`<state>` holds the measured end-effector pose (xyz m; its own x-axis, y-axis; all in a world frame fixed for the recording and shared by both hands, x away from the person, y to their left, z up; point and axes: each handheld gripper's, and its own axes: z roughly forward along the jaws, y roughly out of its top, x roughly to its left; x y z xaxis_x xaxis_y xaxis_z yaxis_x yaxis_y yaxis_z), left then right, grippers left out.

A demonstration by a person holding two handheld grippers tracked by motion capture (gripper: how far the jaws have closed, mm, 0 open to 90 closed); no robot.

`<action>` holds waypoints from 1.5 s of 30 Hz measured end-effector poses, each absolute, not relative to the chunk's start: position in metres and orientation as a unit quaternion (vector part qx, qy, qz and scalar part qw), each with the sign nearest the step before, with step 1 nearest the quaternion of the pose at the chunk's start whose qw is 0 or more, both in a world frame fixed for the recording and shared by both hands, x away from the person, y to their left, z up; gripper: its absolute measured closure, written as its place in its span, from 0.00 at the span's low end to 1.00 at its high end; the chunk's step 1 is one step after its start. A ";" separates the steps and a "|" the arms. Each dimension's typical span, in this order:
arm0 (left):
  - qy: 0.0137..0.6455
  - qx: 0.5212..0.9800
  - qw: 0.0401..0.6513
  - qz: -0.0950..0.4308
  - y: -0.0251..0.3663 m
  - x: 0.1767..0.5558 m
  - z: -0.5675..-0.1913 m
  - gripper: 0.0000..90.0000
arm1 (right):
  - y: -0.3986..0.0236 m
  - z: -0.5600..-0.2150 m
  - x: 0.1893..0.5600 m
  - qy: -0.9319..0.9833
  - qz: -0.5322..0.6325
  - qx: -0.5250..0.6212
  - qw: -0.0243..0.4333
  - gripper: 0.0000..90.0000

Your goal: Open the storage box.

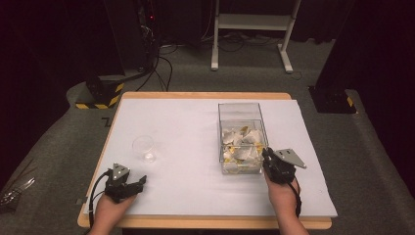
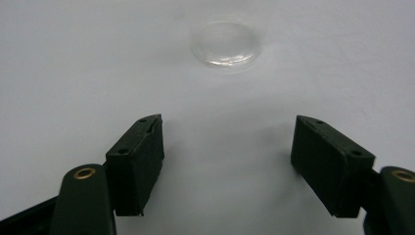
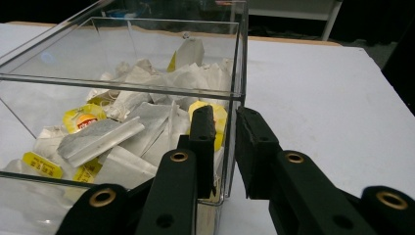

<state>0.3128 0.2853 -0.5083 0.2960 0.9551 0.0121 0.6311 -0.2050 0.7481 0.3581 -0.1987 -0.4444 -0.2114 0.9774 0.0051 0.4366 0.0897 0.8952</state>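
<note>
Left gripper (image 1: 131,187) low, jaws wide apart; right gripper (image 1: 267,159) jaws nearly together, clamping.

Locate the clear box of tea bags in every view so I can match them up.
High view: the clear box sits right of centre on the white mat.
Left gripper view: it faces a clear cup on the mat.
Right gripper view: the clear box is at left, with the right tongs astride its wall.
Shared landmark: the white mat.
</note>
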 end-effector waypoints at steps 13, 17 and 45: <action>0.539 0.735 0.327 0.248 0.285 0.313 -0.508 0.31 | -0.199 -0.447 0.360 0.660 0.412 0.537 0.326 0.92; 0.539 0.736 0.327 0.248 0.285 0.313 -0.508 0.31 | -0.198 -0.448 0.358 0.660 0.414 0.537 0.324 0.93; 0.541 0.734 0.328 0.248 0.285 0.313 -0.508 0.31 | -0.197 -0.451 0.334 0.654 0.421 0.539 0.323 0.93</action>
<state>0.3130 0.2851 -0.5085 0.2930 0.9561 0.0087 0.6312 -0.2003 0.7493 0.3339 -0.1971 -0.4510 -0.2102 0.9772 0.0301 0.4330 0.0654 0.8990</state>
